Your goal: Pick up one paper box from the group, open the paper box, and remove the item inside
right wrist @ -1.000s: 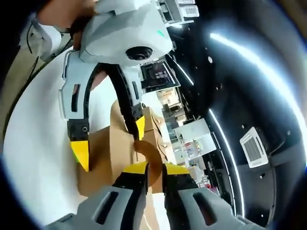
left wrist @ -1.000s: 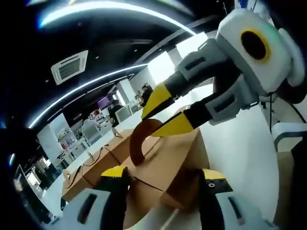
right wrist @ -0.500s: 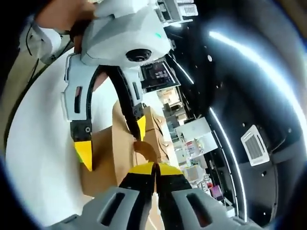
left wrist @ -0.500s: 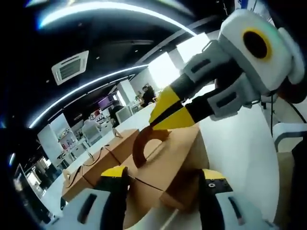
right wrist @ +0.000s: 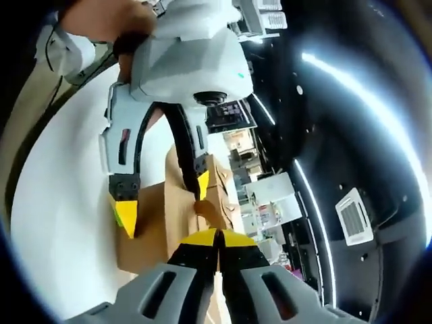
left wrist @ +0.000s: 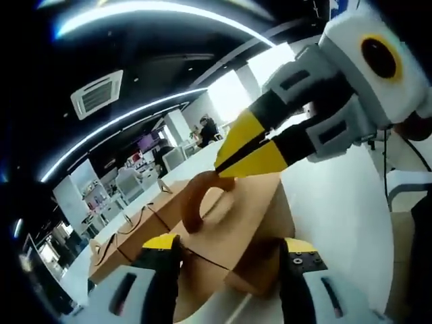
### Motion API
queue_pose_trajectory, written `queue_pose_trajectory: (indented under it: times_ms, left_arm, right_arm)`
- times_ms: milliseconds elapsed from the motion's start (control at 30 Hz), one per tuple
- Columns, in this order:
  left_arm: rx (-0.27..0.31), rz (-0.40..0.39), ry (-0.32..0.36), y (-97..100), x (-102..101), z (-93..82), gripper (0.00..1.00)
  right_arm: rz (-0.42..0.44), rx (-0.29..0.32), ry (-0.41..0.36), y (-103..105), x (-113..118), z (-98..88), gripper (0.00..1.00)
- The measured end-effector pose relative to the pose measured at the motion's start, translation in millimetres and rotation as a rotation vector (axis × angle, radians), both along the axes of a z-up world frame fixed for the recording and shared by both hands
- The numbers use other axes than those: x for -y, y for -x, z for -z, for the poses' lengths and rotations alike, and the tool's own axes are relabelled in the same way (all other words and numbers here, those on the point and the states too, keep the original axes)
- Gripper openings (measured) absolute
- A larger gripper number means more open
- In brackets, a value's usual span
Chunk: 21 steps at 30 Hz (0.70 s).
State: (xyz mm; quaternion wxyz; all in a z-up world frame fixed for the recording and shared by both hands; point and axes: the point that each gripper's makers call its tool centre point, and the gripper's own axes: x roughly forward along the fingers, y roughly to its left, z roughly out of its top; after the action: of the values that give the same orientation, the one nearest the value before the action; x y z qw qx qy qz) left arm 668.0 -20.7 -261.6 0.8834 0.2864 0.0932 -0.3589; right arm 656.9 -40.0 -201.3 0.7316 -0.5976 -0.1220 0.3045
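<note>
Paper box (left wrist: 236,223) flap tab (left wrist: 196,202) is now pinched by the closed right gripper (left wrist: 226,169), previously open; left gripper (left wrist: 229,253) straddles the box, jaws apart. Opening has begun.

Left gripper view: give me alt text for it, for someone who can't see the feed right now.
The right claw, coming in from the upper right with its yellow tips shut, pinches the curved flap of a brown paper box standing on a white table. The left claw is open, its tips on either side of the box's near end. More brown boxes sit behind.
</note>
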Motion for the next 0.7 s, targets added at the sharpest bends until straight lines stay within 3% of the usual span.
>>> queue_pose_trajectory:
  times_ms: [400,500,600,700]
  left_arm:
    - [0.011,-0.009,-0.041,-2.4,1.9,2.4,0.61]
    - [0.013,-0.008,-0.046,-2.6,1.9,2.7,0.62]
    - [0.018,-0.006,-0.057,-2.6,2.0,3.5,0.62]
    - [0.022,-0.005,-0.064,-2.7,2.0,4.0,0.62]
  right_arm:
    - [-0.035,0.013,-0.037,9.1,-3.6,-11.4,0.02]
    - [-0.004,-0.02,-0.046,-3.4,2.7,-6.8,0.03]
    - [0.03,-0.024,-0.063,-14.0,9.6,-11.1,0.11]
    - [0.034,-0.124,-0.108,-19.0,10.1,-8.3,0.13]
